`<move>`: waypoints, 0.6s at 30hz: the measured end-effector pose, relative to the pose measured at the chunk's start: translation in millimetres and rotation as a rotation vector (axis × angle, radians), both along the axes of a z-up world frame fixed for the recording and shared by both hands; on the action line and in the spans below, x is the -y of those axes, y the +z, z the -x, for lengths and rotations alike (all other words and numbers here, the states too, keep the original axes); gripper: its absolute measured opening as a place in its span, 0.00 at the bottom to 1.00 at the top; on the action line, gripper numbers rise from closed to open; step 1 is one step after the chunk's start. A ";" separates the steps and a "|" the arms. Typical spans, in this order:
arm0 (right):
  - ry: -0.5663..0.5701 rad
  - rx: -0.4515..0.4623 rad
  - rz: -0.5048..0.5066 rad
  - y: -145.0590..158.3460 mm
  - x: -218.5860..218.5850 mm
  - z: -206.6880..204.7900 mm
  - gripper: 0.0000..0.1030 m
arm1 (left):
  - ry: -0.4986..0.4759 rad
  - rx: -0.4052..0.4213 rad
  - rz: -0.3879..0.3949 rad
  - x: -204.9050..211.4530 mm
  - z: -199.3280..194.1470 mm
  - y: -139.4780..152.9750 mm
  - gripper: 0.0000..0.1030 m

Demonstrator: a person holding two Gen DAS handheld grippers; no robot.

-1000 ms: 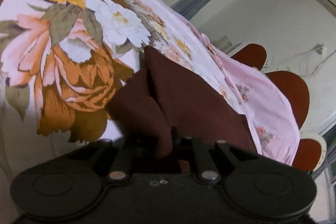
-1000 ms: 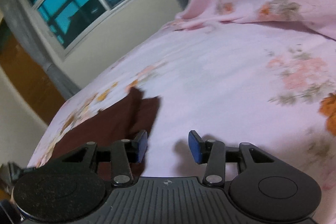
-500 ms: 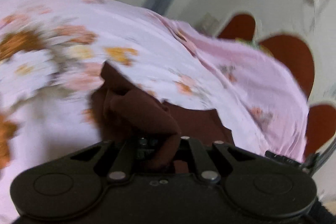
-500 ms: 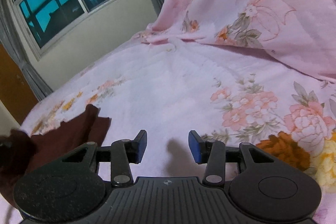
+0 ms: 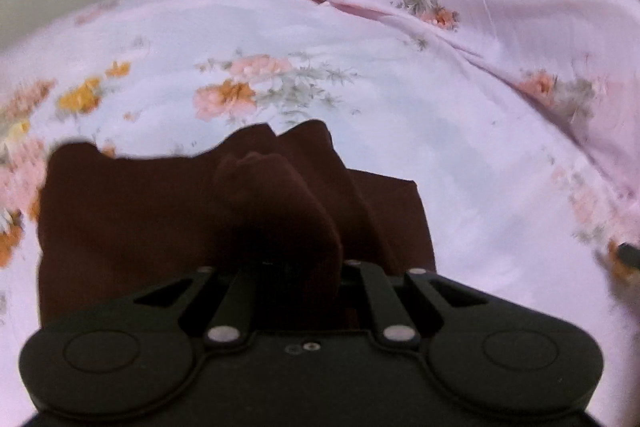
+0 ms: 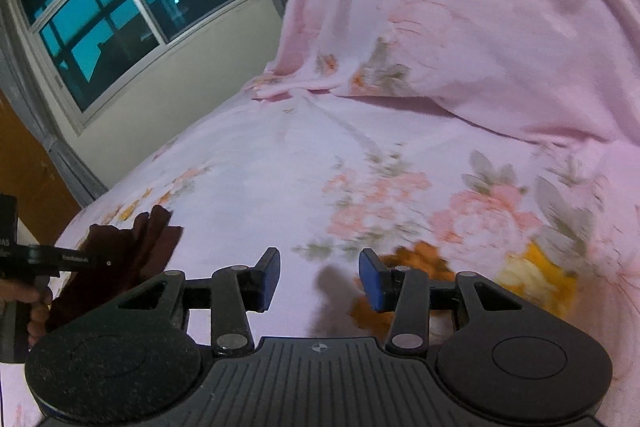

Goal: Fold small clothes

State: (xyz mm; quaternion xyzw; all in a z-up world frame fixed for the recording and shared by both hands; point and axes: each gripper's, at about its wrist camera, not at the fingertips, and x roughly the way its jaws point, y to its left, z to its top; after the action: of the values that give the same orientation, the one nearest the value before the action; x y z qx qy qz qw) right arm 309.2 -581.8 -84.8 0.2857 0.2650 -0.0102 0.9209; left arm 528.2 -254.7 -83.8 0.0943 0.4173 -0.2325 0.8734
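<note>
A dark maroon garment (image 5: 132,215) lies on the pink floral bedsheet (image 5: 400,131). My left gripper (image 5: 296,263) is shut on a bunched fold of it, which hides the fingertips. In the right wrist view the garment (image 6: 132,251) sits at the far left with the left gripper (image 6: 56,257) clamped on it. My right gripper (image 6: 318,277) is open and empty, its blue pads (image 6: 270,277) hovering over bare sheet to the right of the garment.
A pink floral pillow or duvet heap (image 6: 500,27) rises at the back right. A window (image 6: 120,7) with grey curtains and a wall stand beyond the bed's far edge. A wooden door (image 6: 24,163) is at the left.
My left gripper has swung and carried the held fold across, so the garment now lies more spread under it. The right gripper has moved away to the right, still open.
</note>
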 end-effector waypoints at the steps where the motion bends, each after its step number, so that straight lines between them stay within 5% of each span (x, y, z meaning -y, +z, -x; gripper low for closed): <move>1: -0.002 0.001 -0.008 -2.6 2.6 2.7 0.43 | 0.001 0.026 -0.009 1.3 3.7 3.9 0.06; 4: -0.011 0.003 -0.036 -13.4 7.7 9.4 0.43 | -0.010 0.059 0.004 1.3 12.7 10.1 0.10; 9: -0.023 0.026 -0.073 -19.8 11.3 15.5 0.43 | -0.051 -0.011 0.067 18.7 9.6 4.8 0.35; 10: -0.024 0.030 -0.079 -20.8 13.0 16.8 0.43 | -0.075 -0.042 0.149 17.4 11.3 8.0 0.58; 11: -0.024 0.033 -0.084 -21.9 13.9 18.0 0.43 | -0.106 -0.060 0.209 16.9 14.9 11.6 0.70; 15: -0.033 0.038 -0.086 -23.0 15.6 22.9 0.42 | -0.090 -0.015 0.250 4.5 30.2 27.6 0.68; 18: -0.040 0.029 -0.076 -18.2 13.9 26.3 0.42 | 0.025 0.055 0.281 -51.7 41.5 33.3 0.65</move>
State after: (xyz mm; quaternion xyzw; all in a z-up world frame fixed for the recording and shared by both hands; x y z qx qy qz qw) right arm 282.9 -595.7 -102.9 0.3258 0.2463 -0.0147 0.9127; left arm 486.6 -203.0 -50.5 -0.0280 0.3576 -0.2749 0.8921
